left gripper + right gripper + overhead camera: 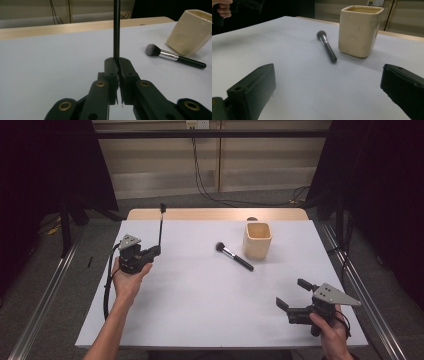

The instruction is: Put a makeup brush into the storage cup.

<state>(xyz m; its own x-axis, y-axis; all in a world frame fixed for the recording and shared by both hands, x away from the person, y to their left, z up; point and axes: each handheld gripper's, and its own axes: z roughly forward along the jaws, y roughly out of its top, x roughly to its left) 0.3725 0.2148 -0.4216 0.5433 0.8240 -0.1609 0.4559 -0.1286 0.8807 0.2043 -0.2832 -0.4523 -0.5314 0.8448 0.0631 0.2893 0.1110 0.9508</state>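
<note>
High view, we list: left gripper point(156, 251) clamped on a thin black stick point(160, 227) pointing twelve o'clock, ready for the cup point(257, 240); right gripper point(295, 294) agape, empty.

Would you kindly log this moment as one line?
left gripper: shut on thin brush | right gripper: open, empty | powder brush: beside cup

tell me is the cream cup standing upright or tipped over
Upright. The cream cup stands on its base on the white table, its open mouth facing up, beside the lying makeup brush.
</note>
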